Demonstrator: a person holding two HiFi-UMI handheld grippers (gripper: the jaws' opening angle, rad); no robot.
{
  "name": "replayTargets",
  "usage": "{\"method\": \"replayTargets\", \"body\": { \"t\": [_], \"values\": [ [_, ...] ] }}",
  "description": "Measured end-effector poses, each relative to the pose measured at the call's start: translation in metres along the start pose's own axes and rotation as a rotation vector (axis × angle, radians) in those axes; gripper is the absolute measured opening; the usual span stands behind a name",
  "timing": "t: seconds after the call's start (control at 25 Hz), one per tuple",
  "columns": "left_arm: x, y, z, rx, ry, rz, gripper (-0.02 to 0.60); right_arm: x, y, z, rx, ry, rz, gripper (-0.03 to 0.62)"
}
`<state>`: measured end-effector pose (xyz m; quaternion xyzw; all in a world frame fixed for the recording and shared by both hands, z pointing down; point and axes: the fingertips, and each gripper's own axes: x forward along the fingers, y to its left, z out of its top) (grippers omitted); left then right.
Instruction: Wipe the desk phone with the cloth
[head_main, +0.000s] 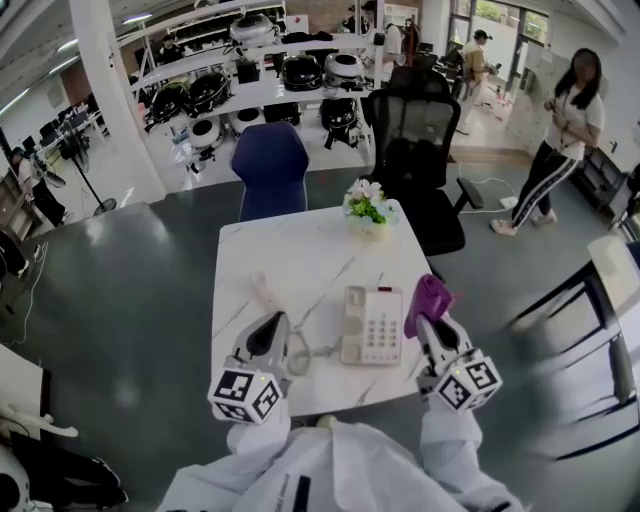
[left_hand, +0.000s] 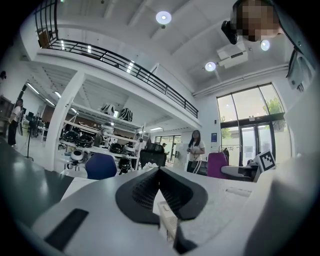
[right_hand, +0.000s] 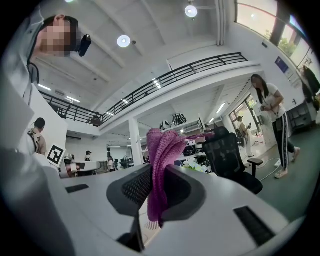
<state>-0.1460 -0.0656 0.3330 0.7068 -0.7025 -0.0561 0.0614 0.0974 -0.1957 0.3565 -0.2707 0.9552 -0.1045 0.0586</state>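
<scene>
1. The desk phone (head_main: 372, 325) shows only in the head view, and its buttons are too blurry to read.
2. It lies flat on the white desk (head_main: 300, 250), with its long side pointing away from the person.
3. The right tongs (head_main: 426, 322) pinch the purple cloth (head_main: 428, 295) just beside the phone.
4. The left tongs (head_main: 274, 320) are closed together and hold nothing.

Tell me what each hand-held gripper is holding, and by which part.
The right hand-held gripper pinches the purple cloth near one end, and the rest sticks out past the jaws. The left hand-held gripper is shut and holds nothing.
</scene>
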Motion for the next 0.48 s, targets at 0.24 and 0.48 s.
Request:
{"method": "replayTargets", "body": {
  "t": [0.24,0.48],
  "values": [
    [-0.0015,0.0023,-0.0028,0.007,0.001,-0.003,-0.003,-0.0013,-0.0018,-0.0026,-0.011,-0.003,-0.015,0.040],
    [-0.0025,0.0046,-0.0032,0.002,0.004,0.006,-0.003,-0.0026,-0.0019,-0.0024,-0.022,0.002,-0.020,0.040]
  ]
}}
